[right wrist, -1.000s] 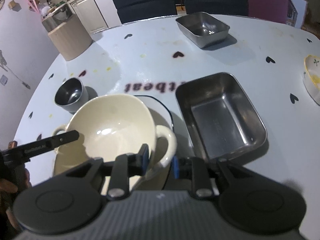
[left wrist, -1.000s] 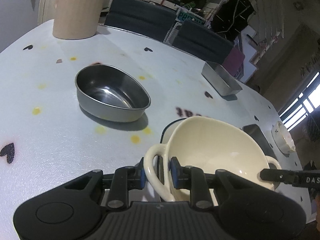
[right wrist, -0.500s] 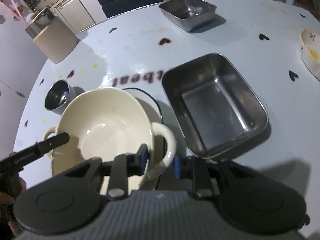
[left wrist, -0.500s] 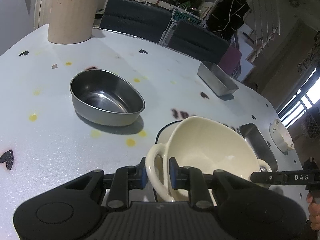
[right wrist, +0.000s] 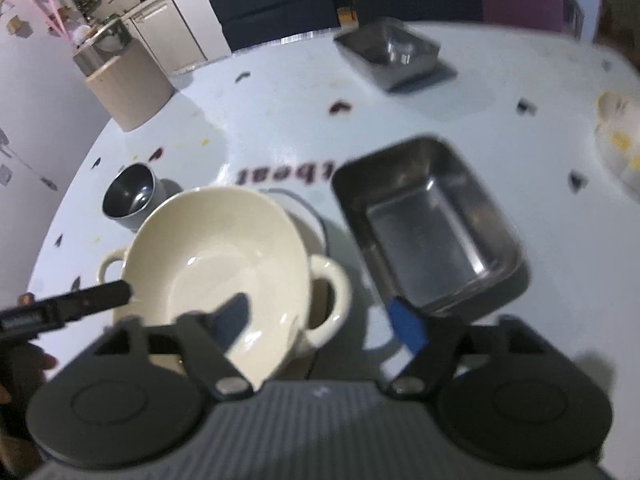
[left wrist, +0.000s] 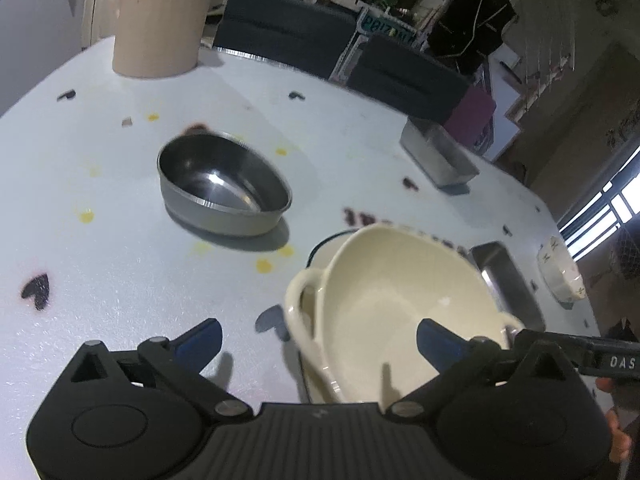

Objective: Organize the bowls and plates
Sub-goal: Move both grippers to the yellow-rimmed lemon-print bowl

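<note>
A cream two-handled bowl rests on a white dark-rimmed plate near the table's front. My left gripper has its jaws opening wide, one on each side of the bowl's left handle, and neither pad touches it. My right gripper is opening too, with the bowl's right handle loose between its fingers. A finger of the other gripper shows at the edge of each view, by the bowl's far rim.
A round steel bowl stands left of the cream bowl. A large steel tray lies just to its right, a smaller one at the back. A beige canister is far left, a patterned dish at the right edge.
Both grippers were shut on the cream bowl's handles and have let go, their jaws now spread wide. The bowl has settled onto the plate.
</note>
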Tool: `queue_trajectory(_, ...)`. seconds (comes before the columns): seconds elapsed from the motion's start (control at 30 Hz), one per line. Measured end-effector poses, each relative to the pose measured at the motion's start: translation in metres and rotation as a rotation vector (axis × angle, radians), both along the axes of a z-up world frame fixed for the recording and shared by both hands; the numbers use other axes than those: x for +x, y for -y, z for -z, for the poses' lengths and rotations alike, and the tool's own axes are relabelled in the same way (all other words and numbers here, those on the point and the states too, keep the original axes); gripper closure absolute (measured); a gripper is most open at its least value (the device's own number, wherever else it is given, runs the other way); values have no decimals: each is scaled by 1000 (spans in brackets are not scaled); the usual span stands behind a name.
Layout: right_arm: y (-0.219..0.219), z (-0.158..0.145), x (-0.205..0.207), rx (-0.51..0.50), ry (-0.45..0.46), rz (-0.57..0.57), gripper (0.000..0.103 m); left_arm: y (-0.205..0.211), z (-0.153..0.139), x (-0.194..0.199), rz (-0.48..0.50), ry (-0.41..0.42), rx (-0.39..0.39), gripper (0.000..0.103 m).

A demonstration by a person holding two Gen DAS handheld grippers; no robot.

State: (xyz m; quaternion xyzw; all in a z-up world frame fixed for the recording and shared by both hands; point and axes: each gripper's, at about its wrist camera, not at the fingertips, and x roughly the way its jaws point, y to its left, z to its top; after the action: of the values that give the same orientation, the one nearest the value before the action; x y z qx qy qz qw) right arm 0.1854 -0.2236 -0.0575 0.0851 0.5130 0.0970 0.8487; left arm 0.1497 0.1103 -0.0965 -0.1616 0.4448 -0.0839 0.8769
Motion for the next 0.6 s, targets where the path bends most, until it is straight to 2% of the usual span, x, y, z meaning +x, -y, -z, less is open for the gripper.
queue_trajectory(0.13,17,-18,-8,13,83,2,0,9,-25,-4,-35,61,-6,0)
queue_trajectory(0.33,50,-38,-15,-27,183,67,0,53,-64,6,-11,168,-15,0)
queue_trajectory(0.43,74,-46,-17,-57,228,113,0,90,-78,15,30,205,-25,0)
queue_trajectory(0.6,125,-54,-24,-68,269,187,0,164,-90,32,122,275,22,0)
